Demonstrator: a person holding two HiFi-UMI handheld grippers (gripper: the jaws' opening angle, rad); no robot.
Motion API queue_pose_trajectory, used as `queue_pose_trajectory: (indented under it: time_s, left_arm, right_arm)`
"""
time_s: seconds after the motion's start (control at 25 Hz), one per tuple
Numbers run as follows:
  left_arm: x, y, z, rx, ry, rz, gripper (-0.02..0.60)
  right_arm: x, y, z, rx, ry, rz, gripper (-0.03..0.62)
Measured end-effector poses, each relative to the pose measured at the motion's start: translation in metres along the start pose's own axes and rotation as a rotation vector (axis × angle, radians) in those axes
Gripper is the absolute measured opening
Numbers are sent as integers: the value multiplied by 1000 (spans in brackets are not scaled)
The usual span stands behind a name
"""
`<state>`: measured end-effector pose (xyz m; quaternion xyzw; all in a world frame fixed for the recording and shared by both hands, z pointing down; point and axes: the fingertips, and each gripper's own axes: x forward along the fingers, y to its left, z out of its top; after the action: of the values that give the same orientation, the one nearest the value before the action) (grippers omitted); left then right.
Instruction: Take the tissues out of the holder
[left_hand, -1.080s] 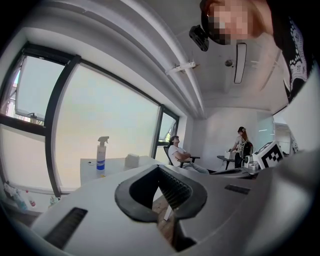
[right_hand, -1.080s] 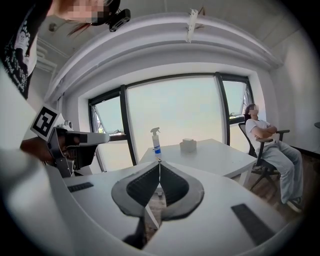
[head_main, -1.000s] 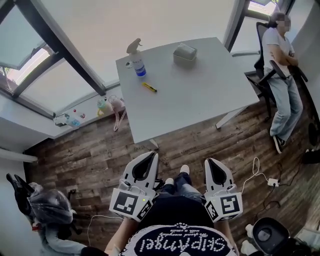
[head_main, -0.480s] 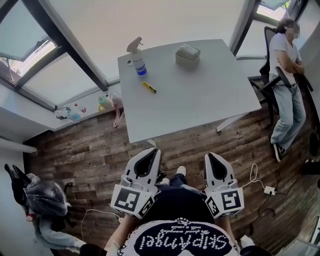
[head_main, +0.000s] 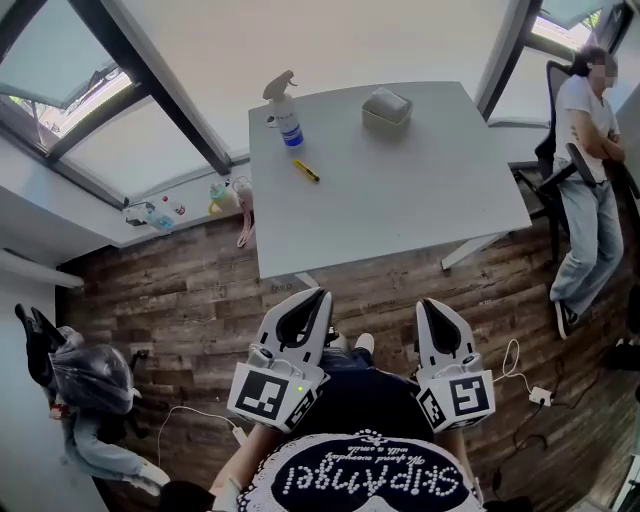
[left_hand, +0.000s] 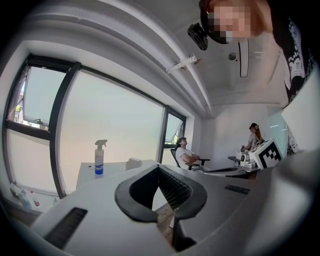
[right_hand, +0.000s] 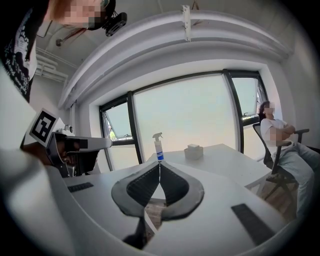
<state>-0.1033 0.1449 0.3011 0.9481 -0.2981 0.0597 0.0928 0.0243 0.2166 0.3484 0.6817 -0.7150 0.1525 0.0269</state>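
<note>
Vs a sec ago the whole approach has closed up a bit: in the head view the L gripper (head_main: 318, 293) and R gripper (head_main: 428, 302) now sit nearer the table's (head_main: 400, 200) near edge, w/ a thinner strip of wood floor (head_main: 200, 290) btwn their tips and that edge, and the table reads slightly bigger and shifted right in frame. Nothing on the table has moved. The tissue holder (head_main: 386, 108) is at the table's far side, toward its far-right corner. The spray bottle (head_main: 284, 110) is at the far-left corner, and a small yellow pen-like thing (head_main: 306, 171) lies nearer the table's middle-left. Both claws are unchanged. Each gripper view shows the L jaws pressed together at the tips w/ nothing btwn them, and the same for R: closed right up and empty. Both are held side by side, off the table on its near side, pointing roughly across it. In the R gripper view the holder (right_hand: 193, 151) sits just right of the jaw line and the bottle (right_hand: 158, 147) almost dead on it. The tissues themselves are too small to make out from here. A seated person (head_main: 590, 170) is off the table's right side, clear of the path. Meaning for the task: prob. still the walk-up phase and nothing has been touched. The holder is well apart from both claws, so more closing-in is needed, and the jaws will have to open before any tissue can be pinched.
</note>
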Motion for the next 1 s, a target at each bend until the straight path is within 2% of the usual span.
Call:
queue_pose_trajectory:
  time_s: [0.2,0.32,0.6,1.0]
  left_arm:
    - [2,2,3,11,-8,19,2]
    - [5,0,0,25,5,9,2]
    - [16,0,-2,5,19,-34,2]
    - [51,37,3,-35,43,-52,2]
  right_arm:
    - [0,-3,0,10,0,4,12]
    - [0,-5,-1,24,3,-5,12]
    - [5,-9,-2,39,8,-30,12]
    - [45,-18,10,39,33,-61,12]
